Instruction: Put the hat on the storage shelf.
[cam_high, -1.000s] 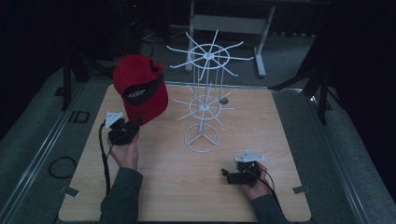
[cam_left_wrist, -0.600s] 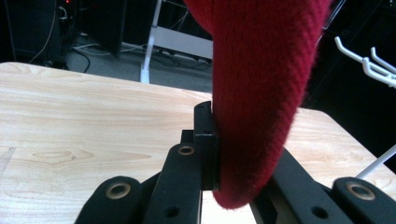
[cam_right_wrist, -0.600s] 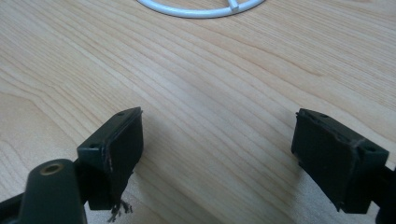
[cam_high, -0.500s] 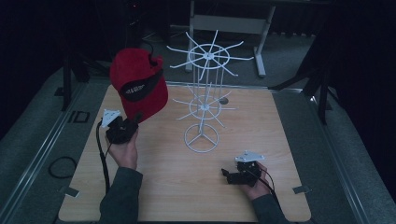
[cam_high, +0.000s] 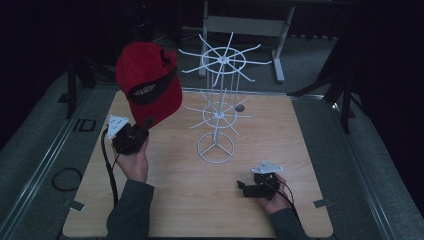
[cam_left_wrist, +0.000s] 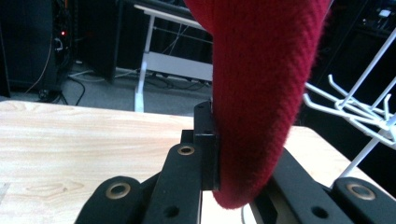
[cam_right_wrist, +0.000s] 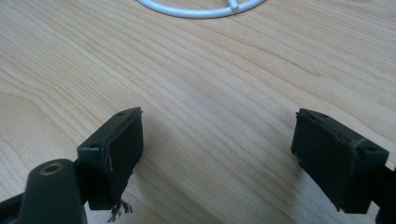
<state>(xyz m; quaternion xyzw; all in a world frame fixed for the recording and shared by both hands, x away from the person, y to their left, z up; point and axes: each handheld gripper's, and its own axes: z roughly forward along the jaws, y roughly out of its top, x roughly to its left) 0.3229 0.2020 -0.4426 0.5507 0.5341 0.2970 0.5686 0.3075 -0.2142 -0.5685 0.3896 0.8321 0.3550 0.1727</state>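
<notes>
The left gripper (cam_high: 134, 134) has its jaws clenched on the lower edge of the red cap (cam_high: 148, 80), which is held up in the upper left of the high view, beside the white wire rack (cam_high: 220, 107). In the left gripper view the cap's top is cut off by the frame and the cap hides 1 jaw's pad. The cap's black label is too small to read. The right gripper (cam_high: 252, 189) rests low on the tabletop (cam_high: 180, 200), jaws released, with nothing between them.

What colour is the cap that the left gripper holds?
Red, with a dark band; the cap shows best in the high view.
</notes>
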